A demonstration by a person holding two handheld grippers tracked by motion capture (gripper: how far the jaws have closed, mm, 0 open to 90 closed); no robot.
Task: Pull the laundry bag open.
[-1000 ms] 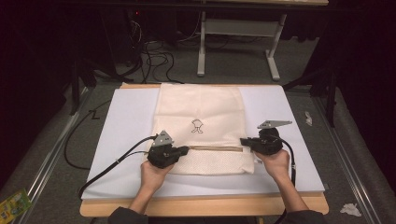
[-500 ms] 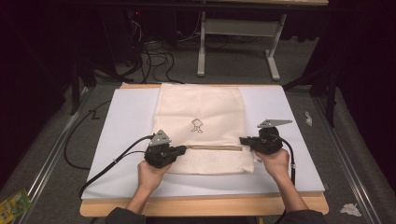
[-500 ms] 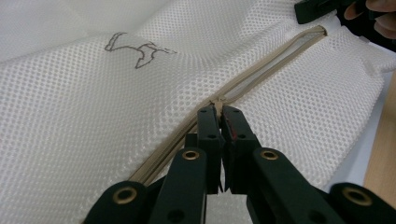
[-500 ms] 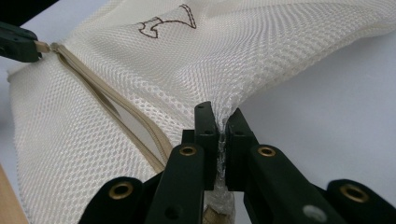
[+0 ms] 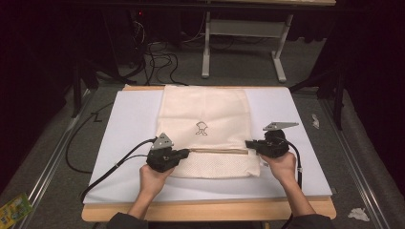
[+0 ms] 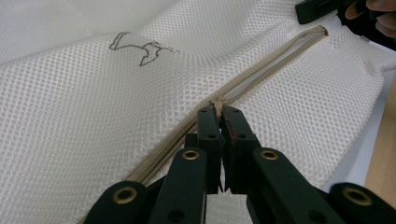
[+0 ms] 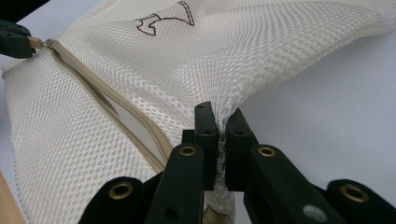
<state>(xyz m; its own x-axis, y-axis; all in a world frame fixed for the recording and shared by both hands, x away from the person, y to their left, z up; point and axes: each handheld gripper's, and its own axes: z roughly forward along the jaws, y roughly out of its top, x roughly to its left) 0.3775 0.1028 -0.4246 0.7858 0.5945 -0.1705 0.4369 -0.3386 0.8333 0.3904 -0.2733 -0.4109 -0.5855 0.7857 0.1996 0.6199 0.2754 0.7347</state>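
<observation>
A cream mesh bag with a small dark emblem lies flat on a white board. A beige zipper crosses it near the front. My left gripper is at the zipper's left end, shut on the zipper pull. In the left gripper view the jaws pinch the pull, and beyond it the zipper lies parted. My right gripper is at the bag's right edge, shut on a fold of mesh beside the zipper's end, its jaws lifting the fabric slightly.
The board rests on a wooden table whose front edge shows below it. Black cables trail left from the left gripper. A metal frame leg and loose cables lie on the floor beyond. Scraps sit on the floor at right.
</observation>
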